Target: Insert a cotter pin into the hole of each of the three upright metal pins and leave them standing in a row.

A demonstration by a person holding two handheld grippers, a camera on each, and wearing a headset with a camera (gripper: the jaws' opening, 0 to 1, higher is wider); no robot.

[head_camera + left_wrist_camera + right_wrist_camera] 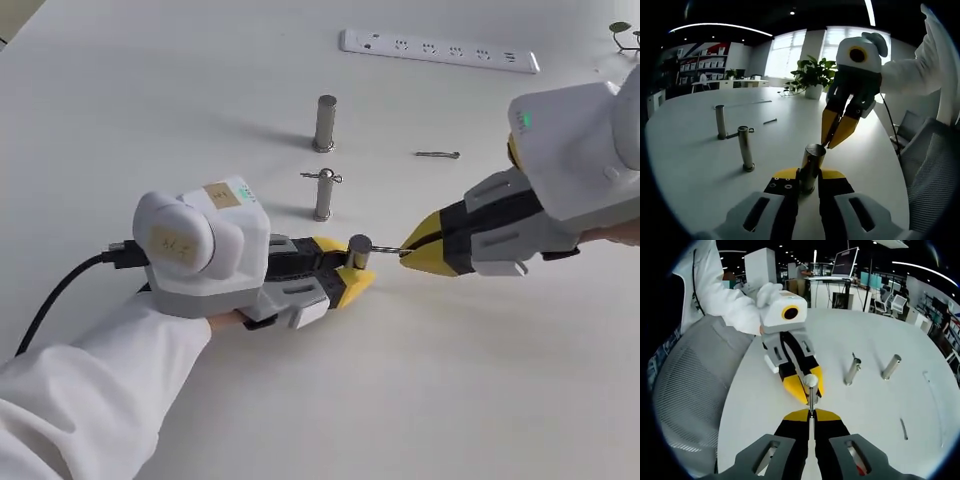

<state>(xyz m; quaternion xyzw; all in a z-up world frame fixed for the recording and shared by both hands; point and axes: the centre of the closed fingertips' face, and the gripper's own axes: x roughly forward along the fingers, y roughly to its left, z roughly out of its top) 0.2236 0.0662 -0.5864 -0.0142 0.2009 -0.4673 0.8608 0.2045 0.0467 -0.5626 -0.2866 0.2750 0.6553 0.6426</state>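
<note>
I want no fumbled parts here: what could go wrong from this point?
1. The thin cotter pin, pinched by its end in the right gripper, could miss the hole in the metal pin and bend or slip free.
2. The finished pin stands close beyond the left gripper; a careless pull-back might knock it over.

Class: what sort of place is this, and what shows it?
Probably an open-plan office or lab: shelves of boxes, a potted plant by large windows, and a mesh office chair.
</note>
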